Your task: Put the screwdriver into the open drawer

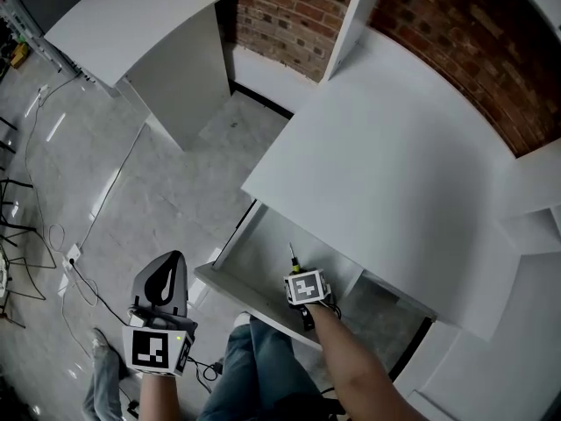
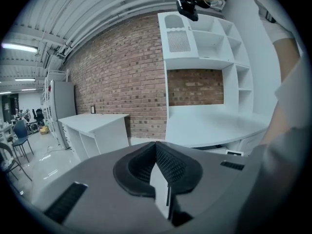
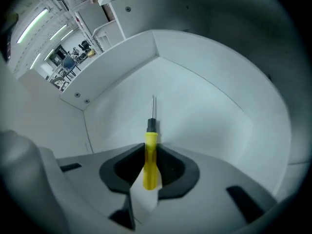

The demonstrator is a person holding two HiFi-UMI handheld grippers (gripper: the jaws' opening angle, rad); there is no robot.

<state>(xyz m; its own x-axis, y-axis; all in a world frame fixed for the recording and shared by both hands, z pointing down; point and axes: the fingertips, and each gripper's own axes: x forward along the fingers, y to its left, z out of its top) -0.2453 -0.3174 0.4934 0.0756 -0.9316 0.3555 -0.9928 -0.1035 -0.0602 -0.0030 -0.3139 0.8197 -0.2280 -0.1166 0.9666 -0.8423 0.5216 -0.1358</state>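
Observation:
A screwdriver (image 3: 151,147) with a yellow handle, black collar and thin metal shaft is clamped in my right gripper (image 3: 151,172), shaft pointing ahead into the open drawer (image 3: 195,101). In the head view that right gripper (image 1: 296,266) hangs over the white drawer (image 1: 263,257) under the desk, and the screwdriver (image 1: 293,254) tip shows just above its marker cube. My left gripper (image 1: 165,274) is off to the left over the floor, away from the drawer. Seen through its own view, the left gripper (image 2: 157,167) has its jaws together with nothing between them.
A white desk top (image 1: 394,165) overhangs the drawer. A second white desk (image 1: 140,24) stands at the back left before a brick wall (image 1: 289,7). Cables (image 1: 53,244) trail on the grey floor at the left. The person's legs (image 1: 254,367) are below the drawer front.

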